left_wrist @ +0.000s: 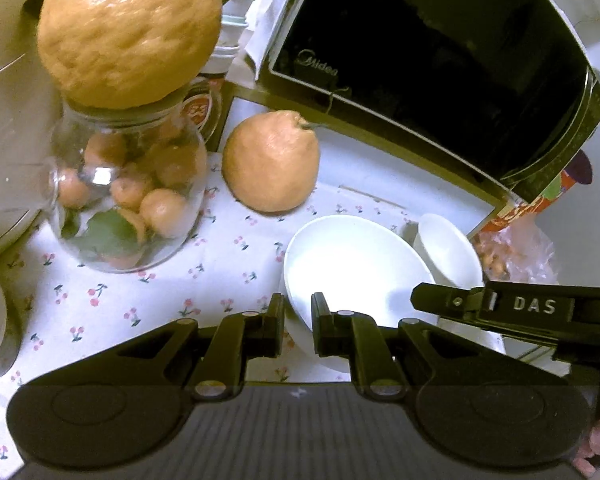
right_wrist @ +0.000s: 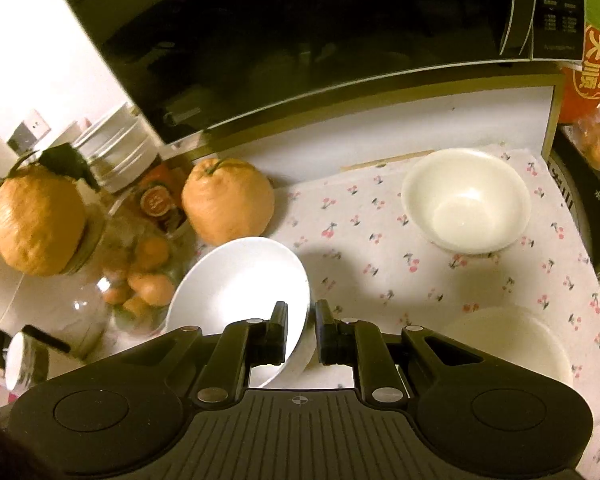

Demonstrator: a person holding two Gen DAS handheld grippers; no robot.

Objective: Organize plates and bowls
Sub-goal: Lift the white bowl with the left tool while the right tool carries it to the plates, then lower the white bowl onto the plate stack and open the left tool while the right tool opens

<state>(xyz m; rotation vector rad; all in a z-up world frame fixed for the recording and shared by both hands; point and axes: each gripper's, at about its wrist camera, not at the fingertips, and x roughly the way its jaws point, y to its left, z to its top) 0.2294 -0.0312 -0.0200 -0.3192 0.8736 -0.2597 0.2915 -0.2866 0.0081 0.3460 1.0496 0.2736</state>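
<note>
My left gripper [left_wrist: 298, 320] is shut on the near rim of a white bowl [left_wrist: 352, 264], which is tilted above the cherry-print cloth [left_wrist: 112, 304]. My right gripper [right_wrist: 301, 328] is shut on the rim of a second white bowl [right_wrist: 236, 280], also tilted and off the table. In the left wrist view that right gripper [left_wrist: 420, 298] comes in from the right, side on, with its smaller-looking bowl [left_wrist: 448, 248] just behind the first. A third white bowl [right_wrist: 464, 200] stands upright on the cloth by the shelf. A pale plate [right_wrist: 508, 344] lies near the front right.
A black microwave [right_wrist: 300, 32] on a low shelf overhangs the back of the counter. At the left stands a glass jar of small oranges [left_wrist: 128, 200] with a large citrus [left_wrist: 128, 32] on top. Another citrus [left_wrist: 270, 162] sits on the cloth. A bag of fruit [left_wrist: 512, 252] lies at the right.
</note>
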